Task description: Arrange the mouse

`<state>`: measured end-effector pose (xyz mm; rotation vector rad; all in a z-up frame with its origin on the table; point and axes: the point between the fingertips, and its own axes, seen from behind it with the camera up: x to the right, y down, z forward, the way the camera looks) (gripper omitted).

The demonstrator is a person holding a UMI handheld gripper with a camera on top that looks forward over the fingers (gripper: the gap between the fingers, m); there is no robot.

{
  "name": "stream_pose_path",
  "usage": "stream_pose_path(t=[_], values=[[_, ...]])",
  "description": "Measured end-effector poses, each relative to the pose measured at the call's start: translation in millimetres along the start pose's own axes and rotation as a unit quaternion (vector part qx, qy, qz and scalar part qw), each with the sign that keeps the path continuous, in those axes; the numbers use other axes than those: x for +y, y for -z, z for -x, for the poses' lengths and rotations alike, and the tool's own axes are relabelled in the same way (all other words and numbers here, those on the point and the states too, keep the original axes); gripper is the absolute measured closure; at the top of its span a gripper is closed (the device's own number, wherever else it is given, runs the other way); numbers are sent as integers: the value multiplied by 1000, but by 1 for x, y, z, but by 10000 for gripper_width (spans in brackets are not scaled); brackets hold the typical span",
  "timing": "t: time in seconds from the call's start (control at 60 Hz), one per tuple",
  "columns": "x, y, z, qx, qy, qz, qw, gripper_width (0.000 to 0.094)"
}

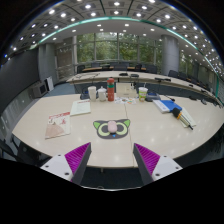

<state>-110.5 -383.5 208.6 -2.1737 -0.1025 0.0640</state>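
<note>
My gripper [112,160] hangs over the near edge of a large pale table [150,128], fingers wide apart, magenta pads [76,155] facing in, nothing between them. Just ahead of the fingers a mouse mat shaped like an animal face [112,127], green-rimmed with dark ears, lies flat on the table. I cannot make out a mouse anywhere in view.
Further back on the table stand cups and bottles [108,90], a blue book [168,105] to the right, papers and a booklet [58,125] to the left. Chairs [128,74] and windows lie beyond.
</note>
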Motion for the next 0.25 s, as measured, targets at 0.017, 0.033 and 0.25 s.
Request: stream_pose_path(t=[0.017,0.033,0.25], values=[[2,6,0,0,1,0,1000,81],[3,12,0,0,1,-1,1000,81],[2,71,22,-27,-4,-23,999,82]])
